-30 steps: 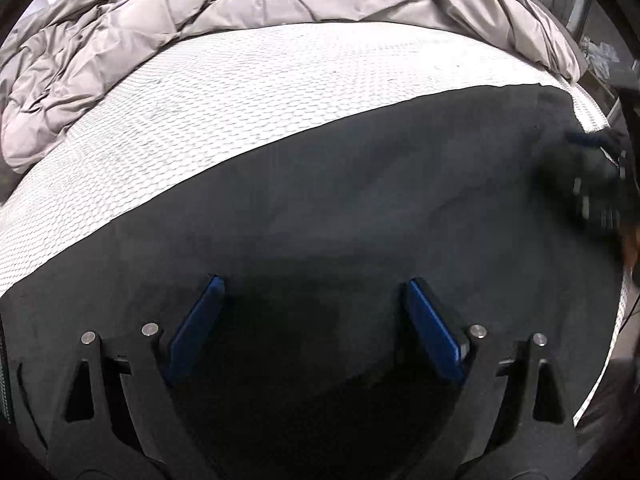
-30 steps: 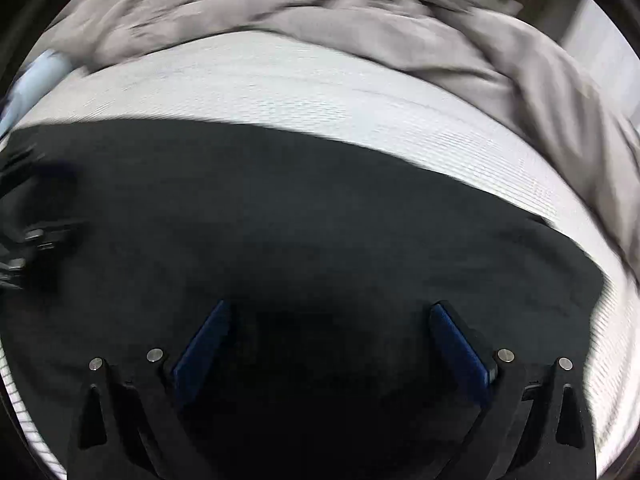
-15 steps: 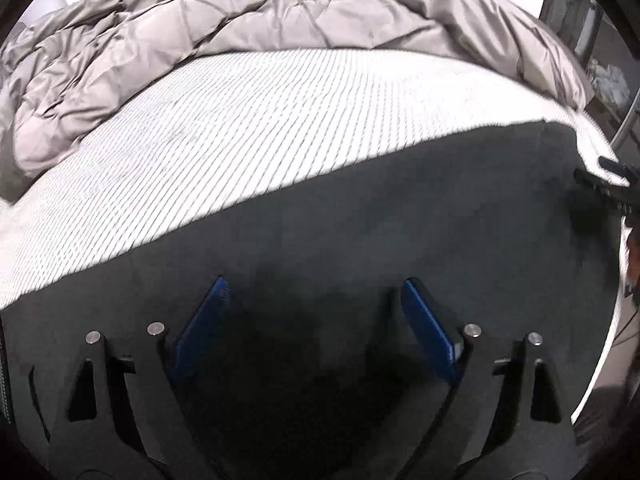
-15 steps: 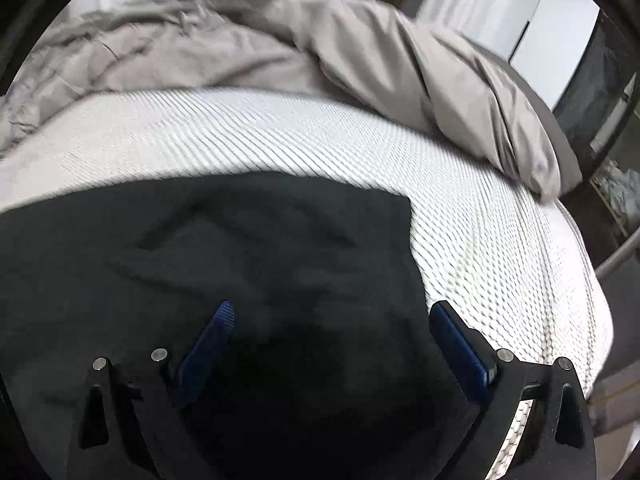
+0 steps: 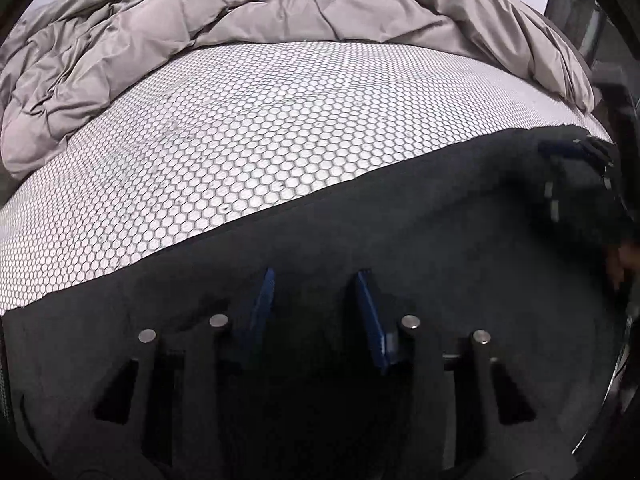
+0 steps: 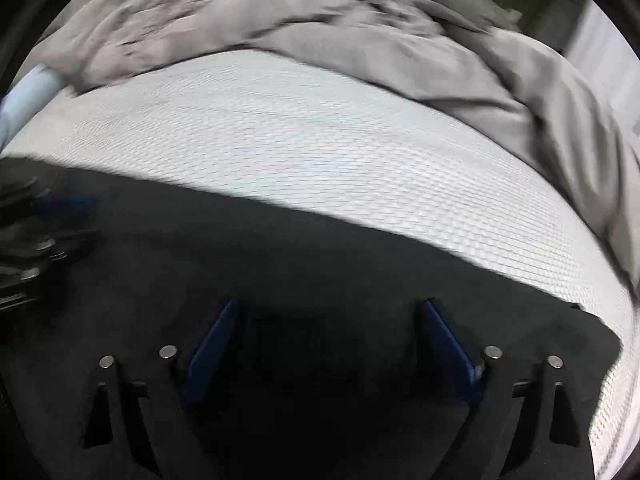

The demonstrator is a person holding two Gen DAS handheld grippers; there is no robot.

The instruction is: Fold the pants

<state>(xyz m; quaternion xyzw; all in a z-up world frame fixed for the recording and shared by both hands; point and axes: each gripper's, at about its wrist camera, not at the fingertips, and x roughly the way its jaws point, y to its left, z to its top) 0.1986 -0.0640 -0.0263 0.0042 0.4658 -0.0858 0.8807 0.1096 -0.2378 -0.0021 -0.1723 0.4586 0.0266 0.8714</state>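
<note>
- Pants (image 5: 400, 240) spread dark over lower frame, on white honeycomb mattress (image 5: 260, 140).
- Left gripper (image 5: 316, 304) just narrowing over cloth, grip not clear.
- Right gripper (image 6: 332, 336) wide apart, just closing slightly, nothing pinched.
- Better to pinch only the near edge, then lift evenly.

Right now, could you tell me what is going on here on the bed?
A person is folding dark pants spread on a honeycomb-patterned mattress, with a grey duvet bunched behind. The left tool has just been closing, its jaws part-way in over the fabric; whether they pinch it yet is unclear. The right tool stands wide open over the pants, gripping nothing.
</note>
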